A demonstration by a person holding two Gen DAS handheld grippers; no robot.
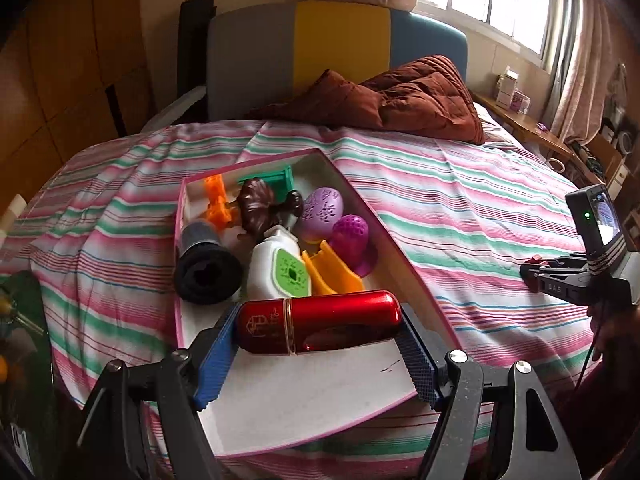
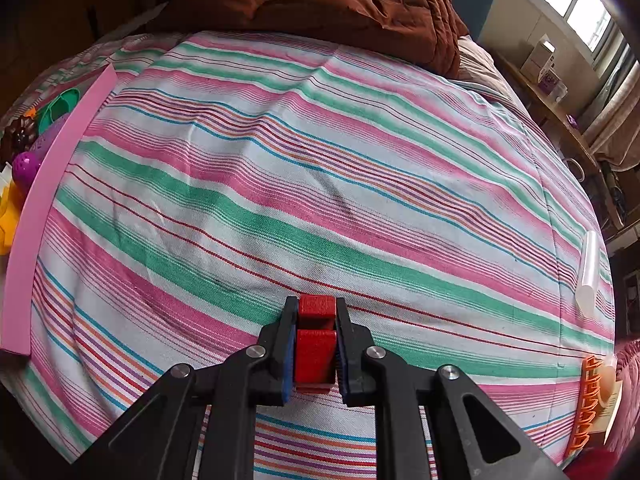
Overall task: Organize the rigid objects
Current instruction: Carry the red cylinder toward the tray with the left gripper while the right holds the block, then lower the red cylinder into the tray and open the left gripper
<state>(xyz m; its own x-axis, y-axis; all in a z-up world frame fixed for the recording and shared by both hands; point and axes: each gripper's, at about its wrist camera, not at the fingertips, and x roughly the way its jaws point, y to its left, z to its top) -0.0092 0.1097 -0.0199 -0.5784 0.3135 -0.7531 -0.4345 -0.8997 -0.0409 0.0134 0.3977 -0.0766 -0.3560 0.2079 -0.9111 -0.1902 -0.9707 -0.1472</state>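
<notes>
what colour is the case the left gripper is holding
Glossy red case with a gold band, held by the left gripper; clearest in left wrist view.

Right gripper (image 1: pixel 532 276) body reads "DAS"; red case (image 1: pixel 320 322) emblem unreadable.

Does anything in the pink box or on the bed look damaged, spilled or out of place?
Nothing looks damaged or spilled. The toys lie jumbled at the far end of the pink box. Two things remain loose at the right edge of the bed: a clear tube and an orange toothed piece.
</notes>
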